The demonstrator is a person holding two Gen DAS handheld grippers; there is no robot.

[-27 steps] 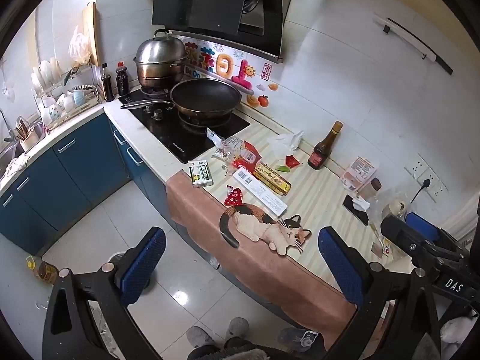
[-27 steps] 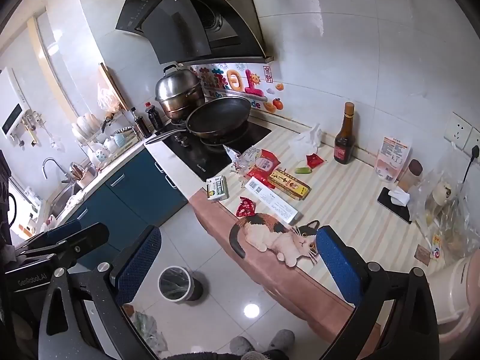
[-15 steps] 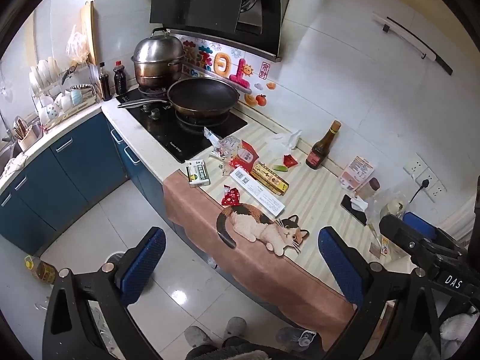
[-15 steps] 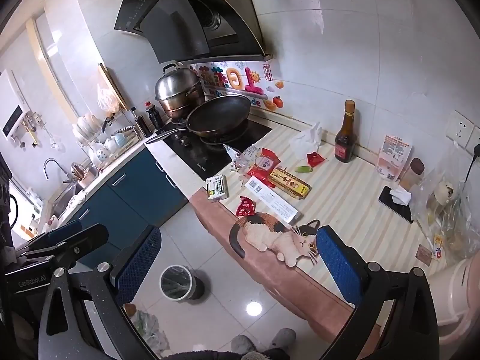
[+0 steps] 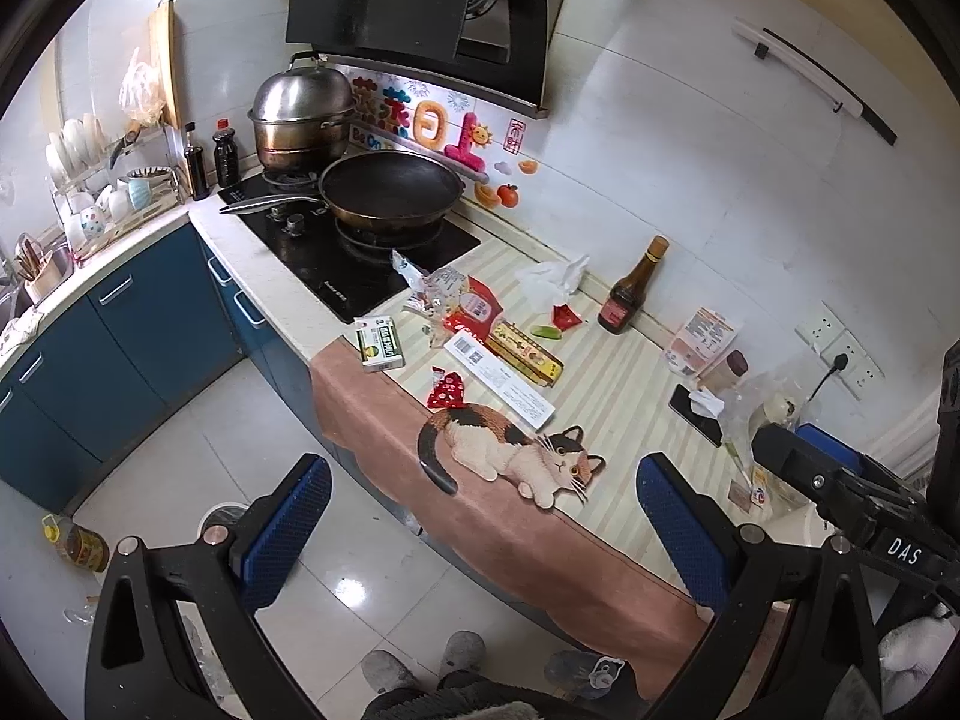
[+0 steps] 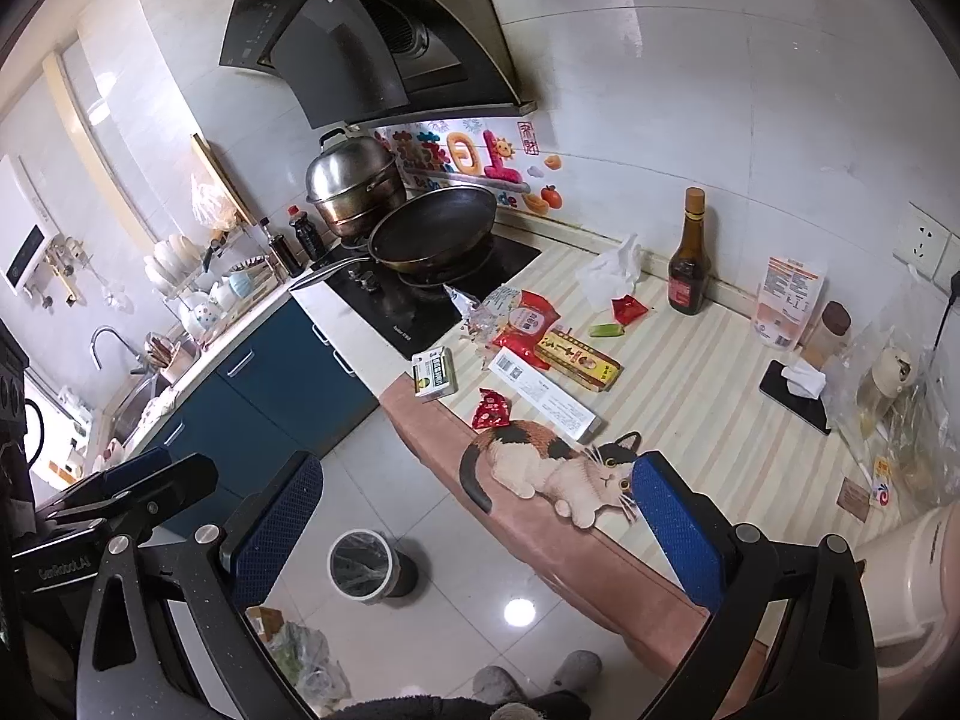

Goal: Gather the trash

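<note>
Litter lies on the striped counter mat (image 5: 630,384): a small red wrapper (image 5: 447,391) (image 6: 491,409), a green-and-white box (image 5: 379,343) (image 6: 435,373), a long white box (image 5: 499,381) (image 6: 543,394), a yellow box (image 5: 525,352) (image 6: 577,358), a red packet (image 5: 474,315) (image 6: 528,324), clear wrappers (image 5: 435,288) and a crumpled white tissue (image 5: 549,279) (image 6: 612,273). A small bin (image 6: 366,564) with a liner stands on the floor below. My left gripper (image 5: 480,528) and right gripper (image 6: 474,534) hover well short of the counter, both open and empty.
A wok (image 5: 390,189) and steel pot (image 5: 303,114) sit on the hob. A dark sauce bottle (image 5: 630,291) stands by the wall. A phone (image 6: 795,396), jars and bags crowd the right end. A cat picture (image 5: 510,456) marks the mat's front. Slippered feet (image 5: 420,660) are below.
Both views have shifted only slightly; the counter and its litter sit a touch lower and closer in the left wrist view. Both grippers stay open and empty.
</note>
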